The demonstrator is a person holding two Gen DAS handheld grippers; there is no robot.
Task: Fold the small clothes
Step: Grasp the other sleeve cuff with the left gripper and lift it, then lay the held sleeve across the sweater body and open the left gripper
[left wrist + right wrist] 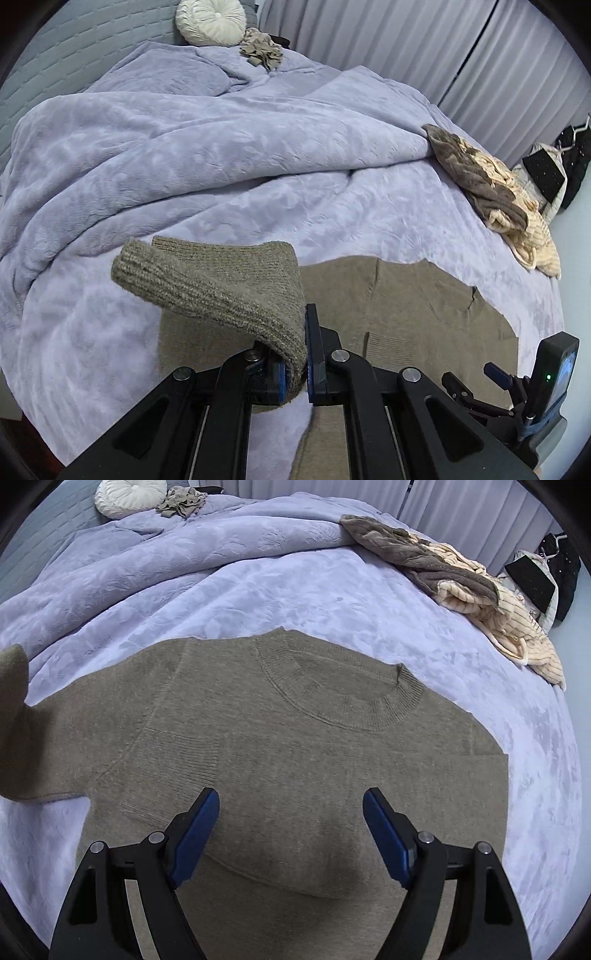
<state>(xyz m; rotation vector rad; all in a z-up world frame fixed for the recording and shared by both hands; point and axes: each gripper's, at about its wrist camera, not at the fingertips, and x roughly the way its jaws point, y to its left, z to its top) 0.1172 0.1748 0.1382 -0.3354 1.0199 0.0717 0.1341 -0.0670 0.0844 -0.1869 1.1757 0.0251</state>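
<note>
Olive-brown knitted sweater (295, 760) lies spread flat on a lilac plush blanket (295, 590), filling the middle and lower part of the right wrist view, its ribbed round collar (340, 698) just above centre. Its ribbed sleeve cuff (207, 280) is lifted off the blanket at centre left of the left wrist view, pinched tight between the blue pads of the left gripper (297, 365). The right gripper (291, 830) hangs over the sweater's body at lower centre, jaws spread wide and holding nothing. A grey and cream heap of clothes (461, 587) sits at upper right, and a round cream pleated cushion (129, 496) at upper left.
</note>
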